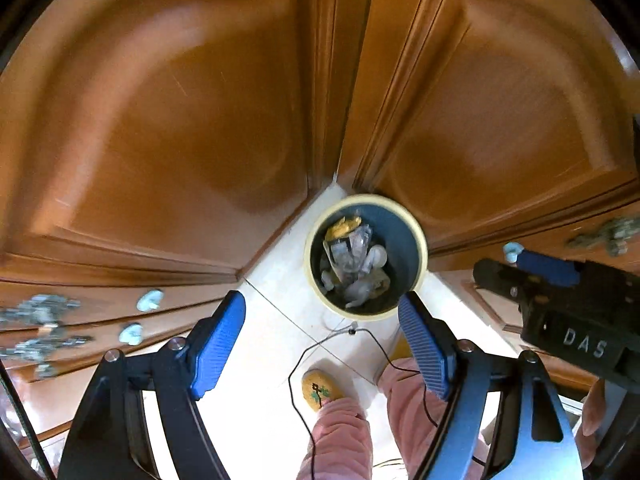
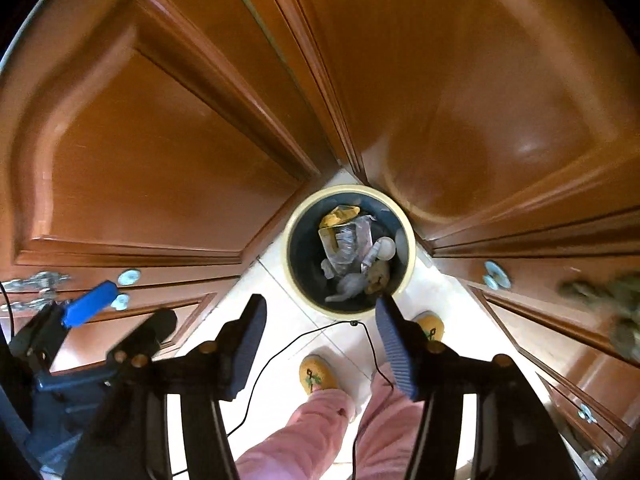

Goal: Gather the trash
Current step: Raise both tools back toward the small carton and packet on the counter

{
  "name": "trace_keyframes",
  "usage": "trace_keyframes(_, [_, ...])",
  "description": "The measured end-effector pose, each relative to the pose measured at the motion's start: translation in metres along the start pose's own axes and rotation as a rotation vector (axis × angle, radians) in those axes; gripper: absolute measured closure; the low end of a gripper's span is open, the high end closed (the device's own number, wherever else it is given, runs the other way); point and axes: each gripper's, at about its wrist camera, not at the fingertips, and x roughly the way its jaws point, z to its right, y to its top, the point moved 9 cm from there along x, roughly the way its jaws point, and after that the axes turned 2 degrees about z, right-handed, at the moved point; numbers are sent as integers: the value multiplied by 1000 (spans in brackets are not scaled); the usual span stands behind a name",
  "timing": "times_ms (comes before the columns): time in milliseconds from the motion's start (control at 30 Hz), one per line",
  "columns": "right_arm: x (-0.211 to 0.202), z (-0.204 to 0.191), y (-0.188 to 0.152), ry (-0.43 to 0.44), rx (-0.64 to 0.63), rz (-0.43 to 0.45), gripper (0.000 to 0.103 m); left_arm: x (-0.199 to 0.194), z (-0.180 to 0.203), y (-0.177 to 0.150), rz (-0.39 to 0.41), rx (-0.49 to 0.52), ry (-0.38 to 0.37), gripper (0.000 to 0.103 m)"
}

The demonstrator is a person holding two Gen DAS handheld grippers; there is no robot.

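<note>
Left claw (image 1: 322, 344) spread wide, nothing in it. Right claw (image 2: 322, 346) spread, nothing in it. Both hang over trash bin (image 1: 420, 248) in cupboard corner, crumpled trash (image 1: 354, 264) inside.

Bin (image 1: 416, 236) mouth unobstructed – cabinet doors (image 1: 160, 120) flank.

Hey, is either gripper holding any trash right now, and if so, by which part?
Nothing is held. The left gripper and right gripper both stand open and empty above the bin.
</note>
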Motion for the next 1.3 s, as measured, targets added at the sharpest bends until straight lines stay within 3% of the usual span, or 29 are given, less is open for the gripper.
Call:
trace_keyframes(33, [-17, -3, -1, -1, 1, 13, 46, -14, -1, 3, 12, 2, -1, 26])
trace_keyframes(400, [-191, -35, -20, 12, -3, 156, 46, -212, -7, 48, 253, 91, 1, 10])
trace_keyframes(600, [-280, -37, -30, -26, -9, 302, 46, -293, 3, 67, 373, 143, -15, 4])
trace_keyframes(800, [-355, -22, -28, -101, 8, 455, 46, -376, 23, 86, 545, 216, -65, 1])
trace_keyframes(1067, [-454, 3, -15, -201, 51, 637, 46, -443, 65, 116, 713, 308, -109, 1])
trace_keyframes(1300, [-539, 34, 16, -273, 62, 794, 45, -469, 111, 156, 782, 362, -126, 1])
